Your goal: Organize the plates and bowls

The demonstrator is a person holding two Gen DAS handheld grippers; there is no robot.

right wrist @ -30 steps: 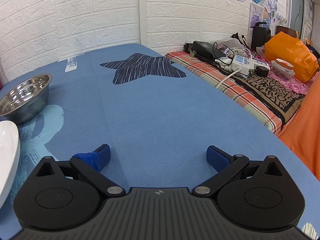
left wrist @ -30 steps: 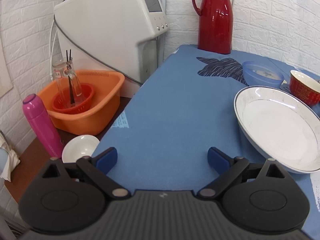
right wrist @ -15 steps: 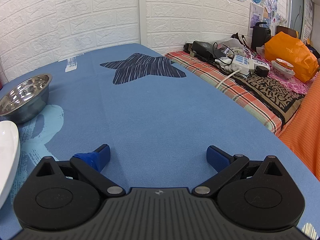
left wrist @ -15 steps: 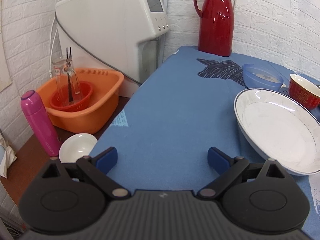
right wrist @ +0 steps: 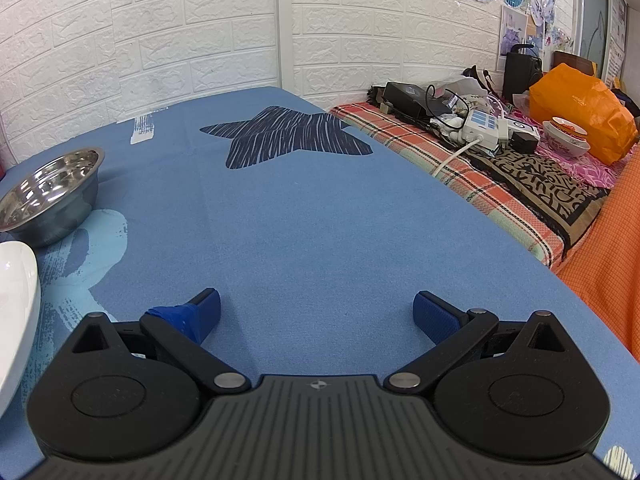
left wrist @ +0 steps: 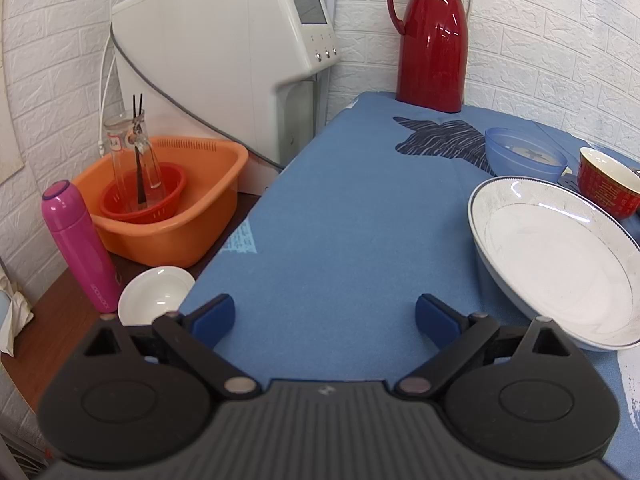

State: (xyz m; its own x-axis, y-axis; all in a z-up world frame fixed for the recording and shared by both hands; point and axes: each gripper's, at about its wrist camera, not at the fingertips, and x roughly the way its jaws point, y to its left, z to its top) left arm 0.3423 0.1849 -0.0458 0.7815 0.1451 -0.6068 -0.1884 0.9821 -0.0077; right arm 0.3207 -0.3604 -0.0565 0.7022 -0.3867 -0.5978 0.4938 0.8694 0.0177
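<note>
A large white plate with a thin dark rim lies on the blue tablecloth, just right of my open left gripper. Behind it stand a translucent blue bowl and a red bowl. In the right wrist view a steel bowl sits at the far left, and the edge of the white plate shows below it. My right gripper hovers open over bare cloth, holding nothing.
A red thermos jug stands at the table's back corner beside a white machine. Off the left edge sit an orange basin, a pink bottle and a small white bowl. A cluttered bench runs along the right.
The left gripper has drifted slightly left and back, so the plate and bowls sit a little further right in its view. The right gripper has not moved.
</note>
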